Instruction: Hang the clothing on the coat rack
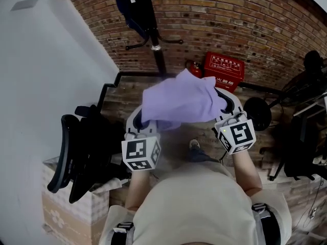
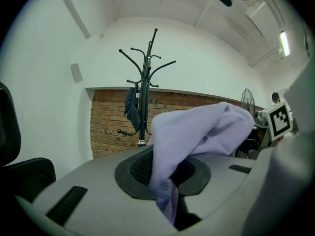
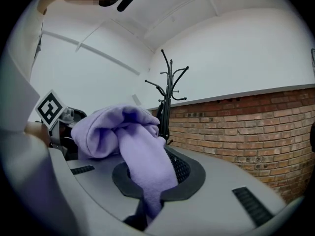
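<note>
1. Straight ahead of both grippers stands the coat rack (image 2: 145,90), close to the brick wall (image 1: 245,19); its pole is upright and its hooks branch out at the top, higher than the cloth in both gripper views
2. The purple garment (image 1: 181,101) is slung in the air between the two grippers, bunched in the middle, with its long axis running left to right, crosswise to the pole
3. The left gripper (image 2: 167,183) has its jaws pinched on a fold of the garment, and the cloth rises out of them and off to the right
4. The right gripper (image 3: 150,193) is likewise clamped on the other end, with the fabric rising up and to the left
5. In the head view the pole lies left of the middle, so the left gripper looks the nearer one; I judge that the lift must go up and forward to reach a hook
6. A dark garment (image 2: 131,107) hangs low on the rack, while the upper hooks look bare
7. The head view shows no hook tops, the cloth covers both sets of jaw tips there, and I cannot tell which part of the garment each gripper holds
</note>
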Demonstrator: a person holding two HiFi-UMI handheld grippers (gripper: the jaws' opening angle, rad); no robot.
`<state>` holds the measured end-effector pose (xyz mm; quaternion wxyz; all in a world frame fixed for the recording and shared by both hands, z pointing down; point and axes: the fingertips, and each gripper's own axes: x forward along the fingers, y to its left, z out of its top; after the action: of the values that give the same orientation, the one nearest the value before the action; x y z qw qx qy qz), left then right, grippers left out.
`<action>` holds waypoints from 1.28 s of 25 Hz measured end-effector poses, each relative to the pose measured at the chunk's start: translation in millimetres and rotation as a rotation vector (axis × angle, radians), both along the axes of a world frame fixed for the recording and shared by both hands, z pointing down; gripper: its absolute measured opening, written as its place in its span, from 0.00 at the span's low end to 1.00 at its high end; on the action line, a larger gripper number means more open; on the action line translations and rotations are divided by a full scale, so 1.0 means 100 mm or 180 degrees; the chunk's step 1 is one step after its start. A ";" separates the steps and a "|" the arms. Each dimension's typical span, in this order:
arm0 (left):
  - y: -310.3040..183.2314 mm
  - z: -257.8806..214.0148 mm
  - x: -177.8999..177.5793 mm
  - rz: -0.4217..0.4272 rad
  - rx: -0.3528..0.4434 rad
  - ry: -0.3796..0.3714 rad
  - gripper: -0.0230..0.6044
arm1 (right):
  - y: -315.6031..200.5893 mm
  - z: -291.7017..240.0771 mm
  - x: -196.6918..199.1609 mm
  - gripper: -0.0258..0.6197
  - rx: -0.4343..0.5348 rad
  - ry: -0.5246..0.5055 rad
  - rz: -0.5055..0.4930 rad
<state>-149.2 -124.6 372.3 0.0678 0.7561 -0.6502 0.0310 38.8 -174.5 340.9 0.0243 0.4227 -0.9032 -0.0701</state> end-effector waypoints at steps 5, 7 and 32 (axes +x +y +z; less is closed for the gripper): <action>-0.45 -0.07 0.09 -0.0081 -0.0033 -0.0036 0.10 | -0.48 -0.09 0.08 0.06 0.0079 0.0053 -0.0106; -0.63 -0.11 0.13 -0.0108 -0.0017 -0.0056 0.10 | -0.67 -0.12 0.11 0.06 0.0088 0.0051 -0.0132; -2.01 -0.03 0.01 -0.0555 -0.0170 -0.0238 0.10 | -2.47 -0.20 -0.17 0.06 0.0031 0.0007 -0.0712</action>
<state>-148.1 -326.0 368.9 0.0661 0.6929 -0.7145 0.0706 22.1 -421.9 321.2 0.0153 0.3193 -0.9444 -0.0773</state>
